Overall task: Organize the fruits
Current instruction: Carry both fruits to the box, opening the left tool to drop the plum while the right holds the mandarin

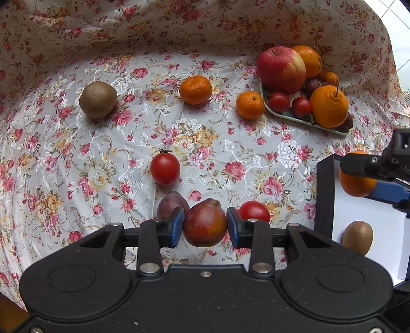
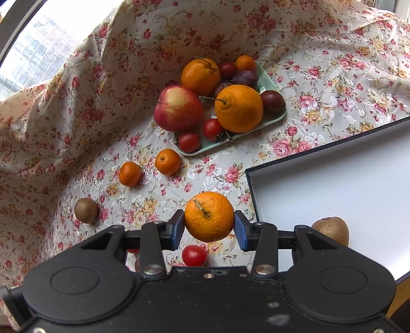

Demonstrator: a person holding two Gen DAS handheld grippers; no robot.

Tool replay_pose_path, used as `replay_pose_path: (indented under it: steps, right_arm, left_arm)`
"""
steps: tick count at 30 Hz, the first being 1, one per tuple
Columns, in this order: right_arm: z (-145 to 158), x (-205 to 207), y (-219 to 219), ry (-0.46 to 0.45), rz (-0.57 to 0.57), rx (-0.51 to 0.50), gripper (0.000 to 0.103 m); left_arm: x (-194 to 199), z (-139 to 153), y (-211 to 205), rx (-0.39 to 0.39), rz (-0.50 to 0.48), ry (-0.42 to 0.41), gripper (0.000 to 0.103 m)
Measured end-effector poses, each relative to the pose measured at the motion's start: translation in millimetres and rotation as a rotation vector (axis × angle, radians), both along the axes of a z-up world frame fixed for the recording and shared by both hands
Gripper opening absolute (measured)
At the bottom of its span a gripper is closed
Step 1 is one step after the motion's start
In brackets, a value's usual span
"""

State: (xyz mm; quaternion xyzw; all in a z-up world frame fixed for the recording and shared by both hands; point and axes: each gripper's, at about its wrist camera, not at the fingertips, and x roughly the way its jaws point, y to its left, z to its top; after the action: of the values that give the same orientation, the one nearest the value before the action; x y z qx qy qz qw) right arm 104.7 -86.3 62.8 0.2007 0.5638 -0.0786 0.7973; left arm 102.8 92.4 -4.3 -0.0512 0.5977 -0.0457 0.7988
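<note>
Clamping plum [image 1: 205, 222]: left tongs [image 1: 205, 226] closed on it; right tongs [image 2: 209, 227] closed on mandarin [image 2: 208, 216].

Bare cloth [image 1: 230, 158] mid-table; tomato [image 1: 165, 169], plum [image 1: 170, 205] crowd near edge.

Flowered cloth [image 1: 230, 153]: pale ground printed with pink and red roses and some yellow blooms, with a glossy woven leaf pattern. It lies flat in the foreground and rises in soft folds at the back and sides, seen likewise from the right wrist. Window [image 2: 30, 51]: upper left corner, dark frame, bright daylight and a building front outside. White tiles [image 1: 394, 15]: upper right corner, beyond the cloth. Brown wooden surface [image 1: 7, 312]: lower left corner, beneath the cloth's edge.
</note>
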Motion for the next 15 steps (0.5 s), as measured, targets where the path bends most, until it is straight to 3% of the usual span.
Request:
replay_pose_path:
  steps: [15]
  right_arm:
    - [1, -32, -90, 0.02, -0.149, -0.05, 0.043]
  left_arm:
    - [-14, 22, -74, -0.07, -0.1, -0.035, 0.044]
